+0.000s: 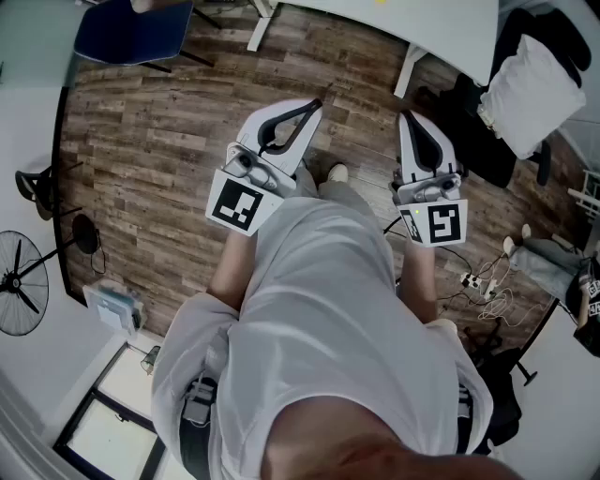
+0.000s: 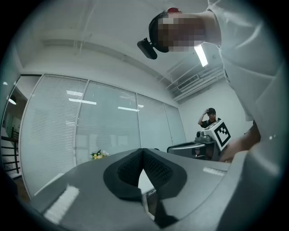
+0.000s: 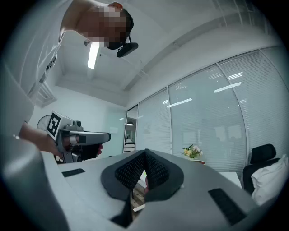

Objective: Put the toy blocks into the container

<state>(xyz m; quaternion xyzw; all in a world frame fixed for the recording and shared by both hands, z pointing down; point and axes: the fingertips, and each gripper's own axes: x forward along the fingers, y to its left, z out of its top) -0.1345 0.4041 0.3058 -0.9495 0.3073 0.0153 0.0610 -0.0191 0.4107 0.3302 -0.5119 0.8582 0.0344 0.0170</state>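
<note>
No toy blocks and no container show in any view. In the head view I stand on a wooden floor and hold both grippers out in front of my body. My left gripper (image 1: 315, 105) is shut with nothing in it; in its own view the black pads (image 2: 135, 167) meet at the tip (image 2: 143, 151) and point at a glass wall. My right gripper (image 1: 409, 118) is also shut and empty, its tips (image 3: 145, 152) together. Each gripper appears in the other's view, the right gripper (image 2: 212, 137) on one side and the left gripper (image 3: 74, 137) on the other.
A blue chair (image 1: 131, 33) and a white table (image 1: 412, 19) stand ahead. At the right are a black chair with a white bundle (image 1: 530, 80) and floor cables (image 1: 478, 281). A fan (image 1: 19, 281) is at the left. Another person (image 2: 208, 118) stands by the wall.
</note>
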